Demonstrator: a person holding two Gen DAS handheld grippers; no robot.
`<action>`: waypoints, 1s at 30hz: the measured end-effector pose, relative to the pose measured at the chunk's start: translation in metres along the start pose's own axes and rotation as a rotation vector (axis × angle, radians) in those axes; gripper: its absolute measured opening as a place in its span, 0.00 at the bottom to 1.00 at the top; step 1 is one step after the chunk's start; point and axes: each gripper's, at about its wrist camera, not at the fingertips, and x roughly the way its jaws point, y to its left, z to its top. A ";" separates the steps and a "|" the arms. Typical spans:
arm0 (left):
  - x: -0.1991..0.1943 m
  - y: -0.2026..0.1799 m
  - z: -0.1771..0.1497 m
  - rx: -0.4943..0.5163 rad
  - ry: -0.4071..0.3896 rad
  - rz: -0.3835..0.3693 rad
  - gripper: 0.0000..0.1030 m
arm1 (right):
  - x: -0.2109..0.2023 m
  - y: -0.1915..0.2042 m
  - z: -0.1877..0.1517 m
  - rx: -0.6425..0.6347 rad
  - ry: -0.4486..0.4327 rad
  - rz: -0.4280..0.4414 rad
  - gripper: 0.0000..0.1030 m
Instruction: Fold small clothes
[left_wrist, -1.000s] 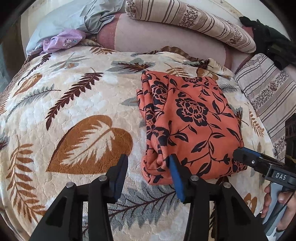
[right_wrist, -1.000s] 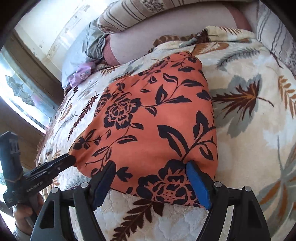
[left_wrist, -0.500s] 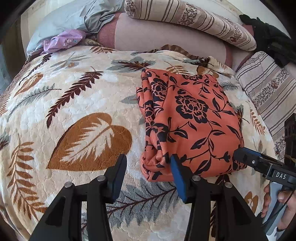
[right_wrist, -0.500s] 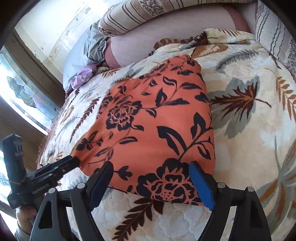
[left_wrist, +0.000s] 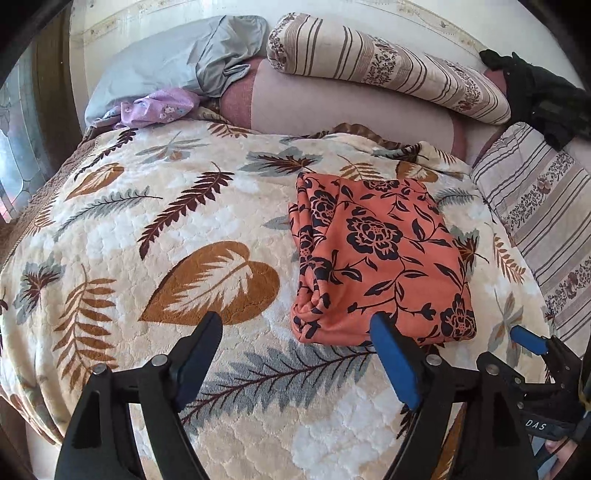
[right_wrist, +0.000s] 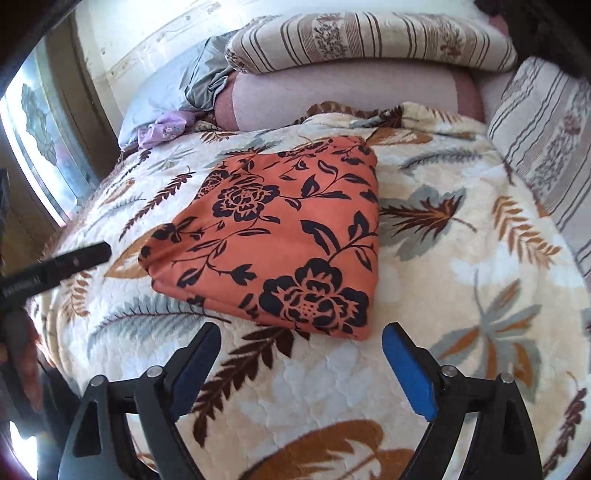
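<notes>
An orange cloth with black flowers (left_wrist: 376, 258) lies folded into a thick rectangle on the leaf-patterned blanket (left_wrist: 166, 229). It also shows in the right wrist view (right_wrist: 288, 240). My left gripper (left_wrist: 295, 332) is open and empty, just short of the cloth's near left corner. My right gripper (right_wrist: 301, 341) is open and empty, just short of the cloth's near right edge. The right gripper's blue fingertip also shows in the left wrist view (left_wrist: 524, 338), and the left gripper's black finger shows in the right wrist view (right_wrist: 81, 256).
Striped bolsters (left_wrist: 388, 66) and a pink cushion (left_wrist: 332, 107) lie at the bed's head. A grey pillow (left_wrist: 173, 62) and a purple garment (left_wrist: 159, 107) lie at the far left. A striped pillow (left_wrist: 543, 206) lies at the right. A window (right_wrist: 37, 122) is at the left.
Both grippers have pulled back from the folded cloth, which now lies beyond their fingertips instead of between them. The cloth lies as before.
</notes>
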 end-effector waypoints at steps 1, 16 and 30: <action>-0.005 -0.002 -0.001 0.001 -0.012 0.008 0.83 | -0.003 0.002 -0.001 -0.006 0.006 -0.015 0.97; -0.044 -0.033 -0.022 0.029 -0.093 0.086 0.87 | -0.044 -0.002 -0.002 0.091 -0.105 -0.215 1.00; -0.044 -0.059 -0.012 0.106 -0.148 0.128 0.96 | -0.041 0.002 0.013 0.073 -0.136 -0.253 1.00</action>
